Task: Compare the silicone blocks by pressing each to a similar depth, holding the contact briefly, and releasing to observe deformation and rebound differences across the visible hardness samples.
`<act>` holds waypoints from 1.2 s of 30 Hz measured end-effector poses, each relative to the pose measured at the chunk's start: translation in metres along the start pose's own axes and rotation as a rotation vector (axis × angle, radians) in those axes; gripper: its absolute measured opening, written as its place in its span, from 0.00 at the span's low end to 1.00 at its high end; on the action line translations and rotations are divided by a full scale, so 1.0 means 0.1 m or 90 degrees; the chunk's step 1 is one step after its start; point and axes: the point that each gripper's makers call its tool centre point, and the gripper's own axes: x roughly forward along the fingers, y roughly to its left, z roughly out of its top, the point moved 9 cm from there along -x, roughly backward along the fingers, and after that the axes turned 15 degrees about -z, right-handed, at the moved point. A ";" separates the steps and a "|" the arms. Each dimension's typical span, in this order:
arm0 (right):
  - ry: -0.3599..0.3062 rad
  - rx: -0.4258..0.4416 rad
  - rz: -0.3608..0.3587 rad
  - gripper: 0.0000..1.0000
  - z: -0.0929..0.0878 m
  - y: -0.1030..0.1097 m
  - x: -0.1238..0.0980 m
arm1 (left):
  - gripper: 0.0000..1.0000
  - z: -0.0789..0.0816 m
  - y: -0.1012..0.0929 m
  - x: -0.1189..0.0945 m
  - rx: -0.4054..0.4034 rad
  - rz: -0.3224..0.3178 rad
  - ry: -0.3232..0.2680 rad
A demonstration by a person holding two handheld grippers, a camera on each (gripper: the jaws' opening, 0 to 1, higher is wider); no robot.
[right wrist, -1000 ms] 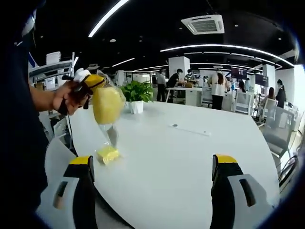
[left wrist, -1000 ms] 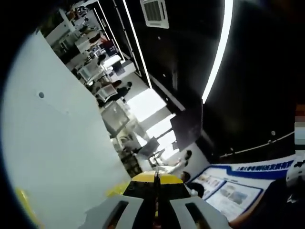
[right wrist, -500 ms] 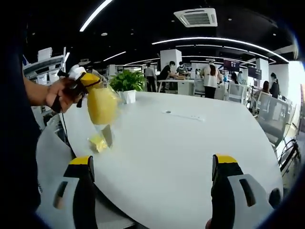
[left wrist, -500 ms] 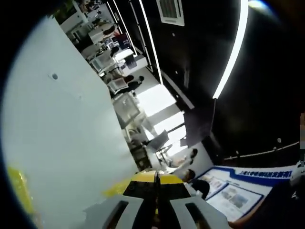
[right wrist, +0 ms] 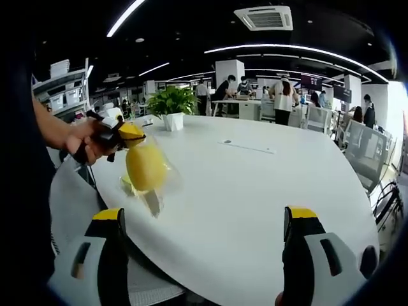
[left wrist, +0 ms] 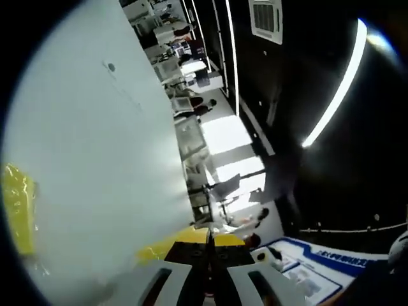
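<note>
One big white table point(right wrist: 255, 191), smooth matte top w/ rounded edge; in the left gripper view it fills the left side point(left wrist: 95, 159), tilted steeply, one small round dot on it. One clear plastic bag point(right wrist: 148, 171), crinkly and glossy, w/ a yellow block inside, rounded oval look from this angle; bag hangs from the left gripper point(right wrist: 124, 132), lower end at or just above the tabletop, can't tell if touching. In the left gripper view a yellow, shiny patch point(left wrist: 18, 210) shows at the far left against the table, prob. same bag, blurred. One potted plant point(right wrist: 171, 105), green leafy, white pot, stands on the table's far side. Right gripper point(right wrist: 204, 255): 2 jaws, black w/ yellow tips, spread wide apart, nothing between them, over the table's near edge. Left gripper seen from its own cam point(left wrist: 209, 239): 2 yellow-tipped black jaws pressed together; from the right gripper view it's pinching the bag's top, a person's hand point(right wrist: 89, 141) around its handle. Background: several people at desks, too small to count exactly; ceiling light strips; one square ceiling vent point(right wrist: 273, 18).
</note>
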 end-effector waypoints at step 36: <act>0.023 0.008 0.005 0.96 -0.08 0.05 0.02 | 0.00 0.18 0.78 -0.20 -0.014 0.226 -0.092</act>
